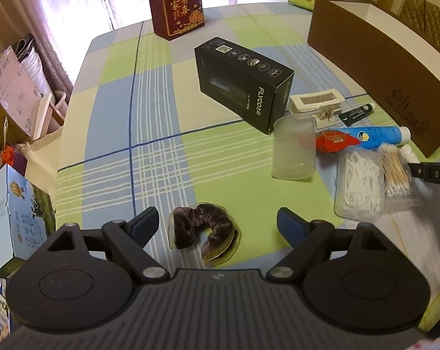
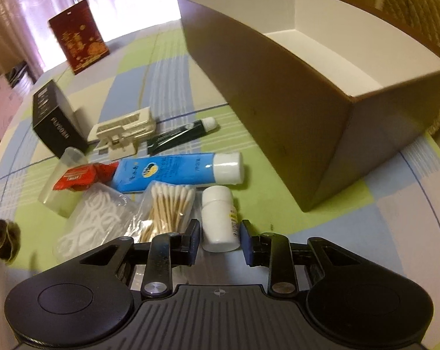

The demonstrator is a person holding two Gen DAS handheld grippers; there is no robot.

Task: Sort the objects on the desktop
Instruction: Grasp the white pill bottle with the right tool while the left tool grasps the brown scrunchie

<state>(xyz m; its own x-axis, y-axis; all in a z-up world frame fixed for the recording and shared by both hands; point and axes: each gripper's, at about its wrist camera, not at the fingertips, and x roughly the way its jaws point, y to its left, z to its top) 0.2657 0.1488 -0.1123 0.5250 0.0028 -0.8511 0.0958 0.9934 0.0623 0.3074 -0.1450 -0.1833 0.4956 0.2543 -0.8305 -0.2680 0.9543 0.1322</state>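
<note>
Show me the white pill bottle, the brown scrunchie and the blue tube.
white pill bottle (image 2: pixel 220 221), right wrist view, its body.
brown scrunchie (image 1: pixel 203 230), left wrist view, its velvet ring.
blue tube (image 2: pixel 167 172), right wrist view, its blue body.

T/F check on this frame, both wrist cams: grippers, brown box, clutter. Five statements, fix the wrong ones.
1. The brown box already holds several items. False: its white inside shows nothing in it.
2. The right gripper has the white bottle between its fingers. True.
3. The left gripper is clamped on the hair scrunchie. False: its jaws stand wide, the scrunchie lying loose on the cloth between them.
4. The blue tube lies on its side beside the cotton swabs. True.
5. The black carton stands inside the brown box. False: it sits on the tablecloth, outside.
</note>
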